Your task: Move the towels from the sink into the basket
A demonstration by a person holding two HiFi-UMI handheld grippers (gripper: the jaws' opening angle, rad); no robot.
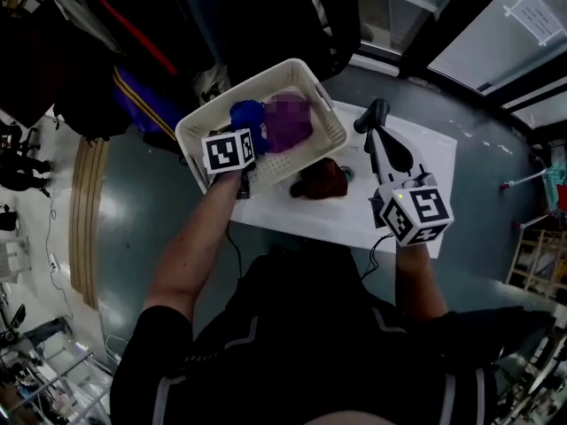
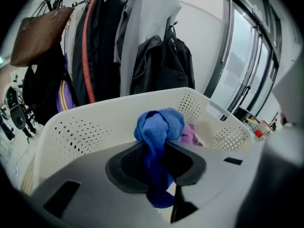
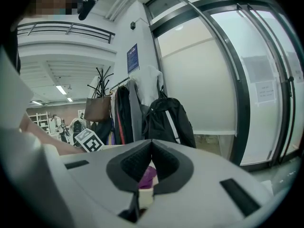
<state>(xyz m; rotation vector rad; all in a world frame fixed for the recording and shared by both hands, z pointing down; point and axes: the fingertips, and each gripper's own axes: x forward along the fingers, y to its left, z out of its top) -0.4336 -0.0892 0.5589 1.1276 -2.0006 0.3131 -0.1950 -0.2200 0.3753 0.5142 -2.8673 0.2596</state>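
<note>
Now clamps blue towel (image 2: 159, 127) in left gripper (image 2: 156, 152) above basket (image 2: 90, 127), twelve o'clock; holds right gripper (image 3: 151, 148) closed, three o'clock.

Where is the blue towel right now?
The blue towel is clamped in the left gripper, over the white basket beside the purple towel, left of centre in the head view.
</note>
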